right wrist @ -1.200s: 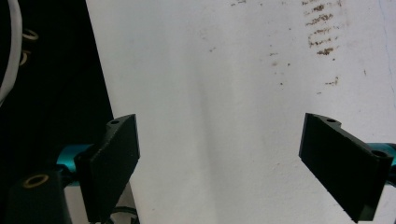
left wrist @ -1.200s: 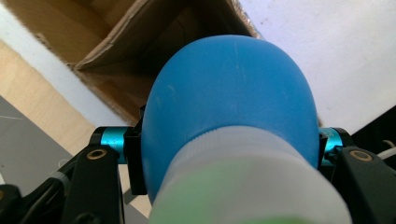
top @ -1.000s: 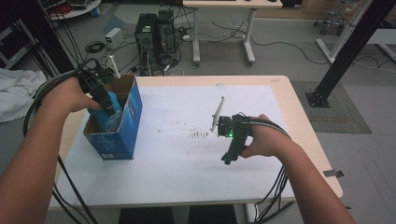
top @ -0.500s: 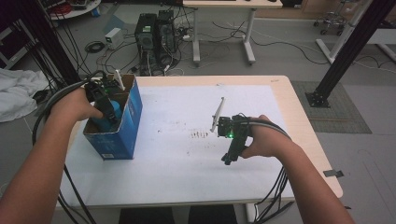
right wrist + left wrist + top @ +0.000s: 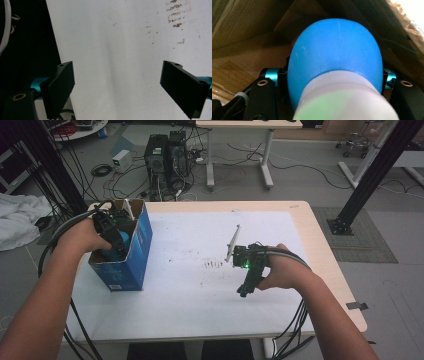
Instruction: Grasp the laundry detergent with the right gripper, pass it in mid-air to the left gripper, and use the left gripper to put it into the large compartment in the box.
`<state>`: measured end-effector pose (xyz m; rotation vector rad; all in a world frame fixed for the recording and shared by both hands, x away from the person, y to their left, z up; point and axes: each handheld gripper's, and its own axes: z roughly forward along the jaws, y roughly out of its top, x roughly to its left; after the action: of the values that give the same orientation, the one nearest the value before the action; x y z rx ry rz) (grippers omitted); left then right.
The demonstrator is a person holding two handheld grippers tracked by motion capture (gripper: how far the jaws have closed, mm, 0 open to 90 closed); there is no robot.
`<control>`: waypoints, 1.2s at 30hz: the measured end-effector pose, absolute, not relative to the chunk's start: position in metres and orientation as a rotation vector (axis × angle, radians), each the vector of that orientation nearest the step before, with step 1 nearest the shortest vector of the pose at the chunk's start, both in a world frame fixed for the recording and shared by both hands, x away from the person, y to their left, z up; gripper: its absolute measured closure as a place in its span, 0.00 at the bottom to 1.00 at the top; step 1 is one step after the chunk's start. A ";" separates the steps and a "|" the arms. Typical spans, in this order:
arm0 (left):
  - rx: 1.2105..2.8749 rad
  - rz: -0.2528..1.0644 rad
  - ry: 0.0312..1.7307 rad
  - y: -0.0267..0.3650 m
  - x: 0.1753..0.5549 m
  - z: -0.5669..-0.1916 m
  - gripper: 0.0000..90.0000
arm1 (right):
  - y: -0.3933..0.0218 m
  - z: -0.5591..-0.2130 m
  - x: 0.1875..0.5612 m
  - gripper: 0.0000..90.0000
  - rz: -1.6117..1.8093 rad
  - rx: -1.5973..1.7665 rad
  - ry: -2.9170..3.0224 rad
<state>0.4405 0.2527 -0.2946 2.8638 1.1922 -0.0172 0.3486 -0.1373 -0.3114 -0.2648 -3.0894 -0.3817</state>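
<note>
Left gripper [image 5: 116, 240]: angled down inside box [image 5: 131, 265] at desk's left edge, jaws just easing open, blue ball [image 5: 335, 60] between them | Right gripper [image 5: 248, 282]: open, empty, low over white sheet [image 5: 190, 290]

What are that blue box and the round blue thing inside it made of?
The blue box looks like cardboard: printed blue outside, with plain brown, matte walls and a rough torn edge inside. The round blue object, between the jaws of the left hand-held gripper, looks like smooth, slightly glossy plastic or rubber with a faint seam; which of the two is unclear.
</note>
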 end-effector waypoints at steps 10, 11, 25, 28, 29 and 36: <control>2.853 0.002 1.188 0.249 0.439 -0.288 0.36 | -0.140 -0.310 0.347 0.13 -0.386 -0.272 -3.095; 2.851 0.005 1.187 0.249 0.439 -0.287 0.36 | -0.140 -0.310 0.347 0.13 -0.391 -0.274 -3.092; 2.829 0.064 1.204 0.252 0.435 -0.267 0.32 | -0.142 -0.308 0.346 0.13 -0.398 -0.279 -3.099; 2.822 0.064 1.215 0.253 0.434 -0.264 0.31 | -0.143 -0.307 0.346 0.13 -0.398 -0.275 -3.099; 2.813 0.071 1.218 0.255 0.433 -0.260 0.31 | -0.143 -0.307 0.346 0.13 -0.399 -0.275 -3.102; 2.801 0.118 1.216 0.256 0.430 -0.245 0.28 | -0.143 -0.306 0.346 0.13 -0.408 -0.275 -3.101</control>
<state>0.4303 0.2564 -0.2455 2.8009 1.2156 0.1175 0.3460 -0.1432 -0.3063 -0.2752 -3.1009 -0.4080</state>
